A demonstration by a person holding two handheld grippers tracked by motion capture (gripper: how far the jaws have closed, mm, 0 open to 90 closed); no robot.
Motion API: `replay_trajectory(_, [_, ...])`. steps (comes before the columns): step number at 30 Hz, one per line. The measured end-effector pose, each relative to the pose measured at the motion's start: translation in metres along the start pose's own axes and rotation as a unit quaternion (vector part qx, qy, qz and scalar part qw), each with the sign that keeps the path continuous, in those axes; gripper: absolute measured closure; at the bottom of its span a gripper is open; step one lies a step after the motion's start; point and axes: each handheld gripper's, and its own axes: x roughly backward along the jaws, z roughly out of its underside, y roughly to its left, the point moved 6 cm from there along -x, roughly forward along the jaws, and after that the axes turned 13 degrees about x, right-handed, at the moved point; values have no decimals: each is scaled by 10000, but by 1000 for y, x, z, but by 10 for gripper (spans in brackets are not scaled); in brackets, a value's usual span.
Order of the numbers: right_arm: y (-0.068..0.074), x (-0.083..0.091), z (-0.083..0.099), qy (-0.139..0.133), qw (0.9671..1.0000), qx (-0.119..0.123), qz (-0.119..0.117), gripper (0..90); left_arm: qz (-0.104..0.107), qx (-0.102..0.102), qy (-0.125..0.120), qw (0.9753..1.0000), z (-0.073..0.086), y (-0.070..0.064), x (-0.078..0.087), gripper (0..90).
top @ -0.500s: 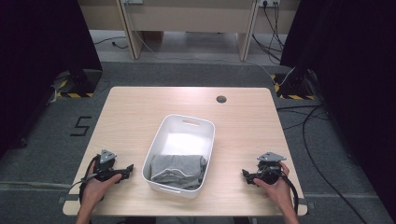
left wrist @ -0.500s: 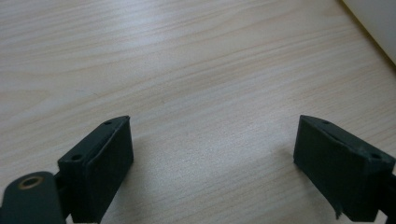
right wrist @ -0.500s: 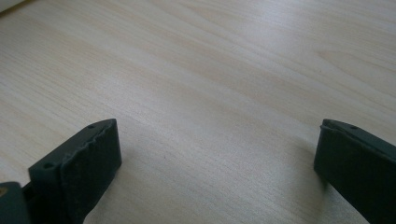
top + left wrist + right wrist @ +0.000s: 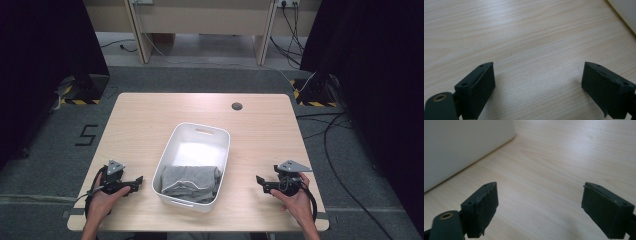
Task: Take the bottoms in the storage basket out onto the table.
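A white plastic basket [image 4: 172, 145] stands mid-table with a crumpled grey cloth [image 4: 191, 182] in its near end. My left gripper [image 4: 136, 182] rests on the wooden table left of the basket, jaws wide open with bare wood between them [image 4: 537, 82]. The basket's wall [image 4: 624, 12] shows at the upper right of the left gripper view. My right gripper [image 4: 261, 183] rests right of the basket, also open and empty [image 4: 540, 205]. The basket's white wall [image 4: 461, 147] rises at the upper left of the right gripper view.
The table [image 4: 150, 115] has a dark round cable hole [image 4: 237, 106] near its far edge. Bare wood lies on both sides of the basket. Cables [image 4: 330, 130] trail on the grey floor to the right, and a "5" mark [image 4: 87, 135] is on the floor at left.
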Motion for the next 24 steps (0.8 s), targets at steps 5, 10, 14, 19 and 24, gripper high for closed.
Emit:
replay_trajectory(5, [13, 3, -22, -134, 9994, 225, -221, 156, 2, 1, 0, 10000, 0, 0, 0, 107])
replay_trajectory(10, [32, 8, -54, -249, 9969, 581, -479, 168, 3, 3, -1, 10000, 0, 0, 0, 107])
replay_trajectory(14, [43, 12, -76, -370, 9947, 758, -593, 171, 2, 2, -1, 10000, 0, 0, 0, 107])
replay_trajectory(19, [65, 9, -118, -451, 9886, 1051, -982, 182, 0, -3, 4, 10000, 0, 0, 0, 107])
replay_trajectory(24, [80, 2, -139, -432, 9846, 1231, -1167, 188, -3, -1, 0, 10000, 0, 0, 0, 107])
